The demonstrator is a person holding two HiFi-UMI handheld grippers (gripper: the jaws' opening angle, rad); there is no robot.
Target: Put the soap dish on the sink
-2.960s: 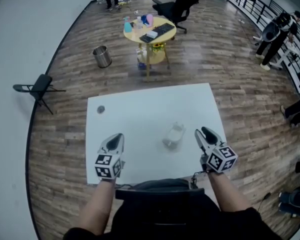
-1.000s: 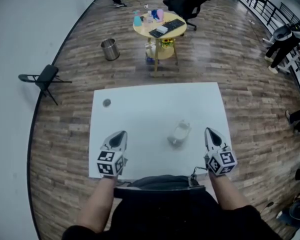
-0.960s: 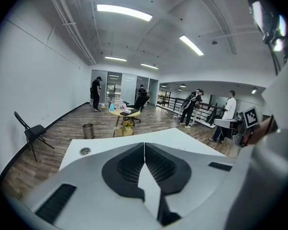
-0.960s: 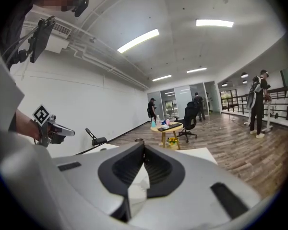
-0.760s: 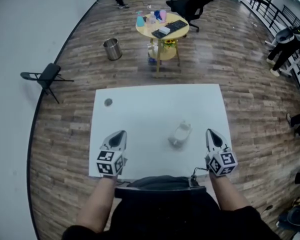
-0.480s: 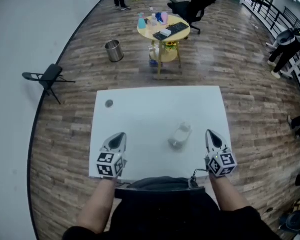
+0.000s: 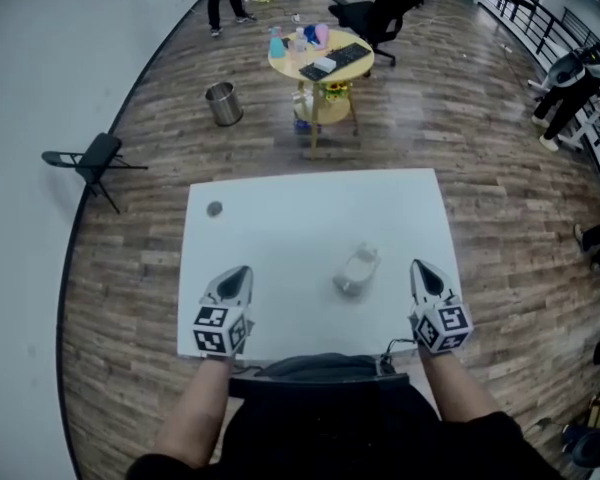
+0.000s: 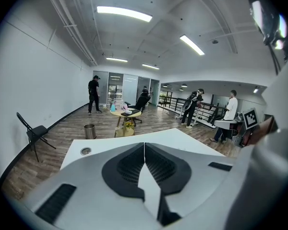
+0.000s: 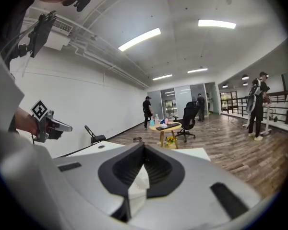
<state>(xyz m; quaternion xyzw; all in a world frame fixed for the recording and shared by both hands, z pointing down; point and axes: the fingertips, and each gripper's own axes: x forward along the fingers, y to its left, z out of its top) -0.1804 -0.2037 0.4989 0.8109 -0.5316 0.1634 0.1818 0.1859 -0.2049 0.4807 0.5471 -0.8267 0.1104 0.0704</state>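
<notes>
- Left gripper (image 7: 234,274): jaws pressed together with nothing between them; in its own view the pads meet on a thin line. It sits over the near-left part of the white table (image 7: 280,228), well apart from the dish.
- Right gripper (image 7: 421,269): jaws also closed tight and empty. It sits over the near-right part of the table, with the dish near it, to its left.
- Soap dish (image 7: 355,270): on the table, right of centre, between the two grippers but closer to the right one. Nothing touches it. It is small, pale and looks glossy or see-through; its exact shape is too small to tell.
- Handling (judged): probably light moulded plastic, stiff, and won't squash under the pads. The smooth walls are likely slippery. It looks light enough to skid on the tabletop if one jaw bumps it first.
- Where to hold (judged): use the right gripper, since it is closer, and open the jaws first. Straddle one side wall at the rim, one pad inside and one outside, or pinch across the narrow width if the jaws span it. Keep the dish level.
- Sink: none seen in any view, so the drop spot cannot be told. The only other thing on the table is a small round fitting (image 7: 214,209) at its far-left corner.
- Further out: a round yellow table (image 7: 320,53) with clutter, a metal bin (image 7: 221,103) and a folding chair (image 7: 95,158).
</notes>
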